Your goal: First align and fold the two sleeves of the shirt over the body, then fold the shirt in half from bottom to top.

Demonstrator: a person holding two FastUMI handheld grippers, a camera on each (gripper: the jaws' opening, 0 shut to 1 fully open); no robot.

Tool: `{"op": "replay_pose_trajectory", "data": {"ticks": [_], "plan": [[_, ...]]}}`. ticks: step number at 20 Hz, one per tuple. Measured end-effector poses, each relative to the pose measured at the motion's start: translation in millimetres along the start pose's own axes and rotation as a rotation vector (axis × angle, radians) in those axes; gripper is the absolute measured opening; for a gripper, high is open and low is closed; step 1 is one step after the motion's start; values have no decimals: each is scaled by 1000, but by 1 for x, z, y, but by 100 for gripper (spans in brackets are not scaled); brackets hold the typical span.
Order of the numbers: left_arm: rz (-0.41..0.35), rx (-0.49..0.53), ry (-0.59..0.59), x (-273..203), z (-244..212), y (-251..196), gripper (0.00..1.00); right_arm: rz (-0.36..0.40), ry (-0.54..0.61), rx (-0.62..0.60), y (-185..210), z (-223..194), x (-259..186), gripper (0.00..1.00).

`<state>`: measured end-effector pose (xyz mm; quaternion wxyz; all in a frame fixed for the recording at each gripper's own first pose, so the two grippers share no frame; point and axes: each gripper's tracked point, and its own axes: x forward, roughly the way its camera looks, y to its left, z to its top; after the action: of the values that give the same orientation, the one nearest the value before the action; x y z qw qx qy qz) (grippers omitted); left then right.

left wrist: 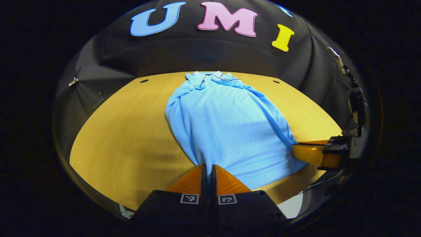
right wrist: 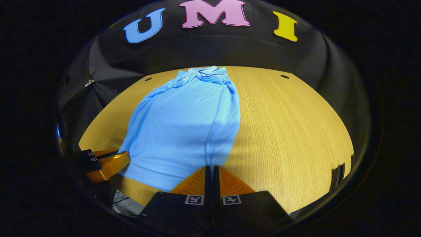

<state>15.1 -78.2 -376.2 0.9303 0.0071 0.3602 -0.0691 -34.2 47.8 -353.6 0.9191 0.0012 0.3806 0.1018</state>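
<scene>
A light blue shirt (left wrist: 223,128) lay flat on a pale wooden bench (left wrist: 125,141), its collar (left wrist: 207,78) pointing toward the black cloth wall at the far side and its bottom hem nearest the cameras. Both sleeves were already folded in over the body, leaving a long, narrow shape with bunched fabric at the shoulders.

In the left gripper view, the left hand-held gripper (left wrist: 208,168) had its two fingers pressed together on the hem at the shirt's near left corner, the cloth pinched between them. The right hand-held gripper (left wrist: 296,152) showed at the right edge of that view, its fingers meeting the hem at the shirt's other near corner.

In the right gripper view, the right hand-held gripper (right wrist: 210,169) was likewise closed on the hem at the near right corner of the shirt (right wrist: 187,125), with the left hand-held gripper (right wrist: 123,159) visible at the lower left, touching the opposite corner. Bare bench (right wrist: 289,131) stretched away to the right.
</scene>
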Motion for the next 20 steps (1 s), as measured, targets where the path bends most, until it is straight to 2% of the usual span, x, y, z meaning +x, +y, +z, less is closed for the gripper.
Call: {"op": "replay_pose_trajectory", "data": {"ticks": [12,18,20], "plan": [[-6,18,38,-1,7,-1,6,30,42,42,2,11,1,5],[-26,-26,-19,-11,57,-8,6,59,17,36,4,50,4,5],[-20,13,-46,-9,77,-5,6,68,1,33,2,69,7,5]]}}
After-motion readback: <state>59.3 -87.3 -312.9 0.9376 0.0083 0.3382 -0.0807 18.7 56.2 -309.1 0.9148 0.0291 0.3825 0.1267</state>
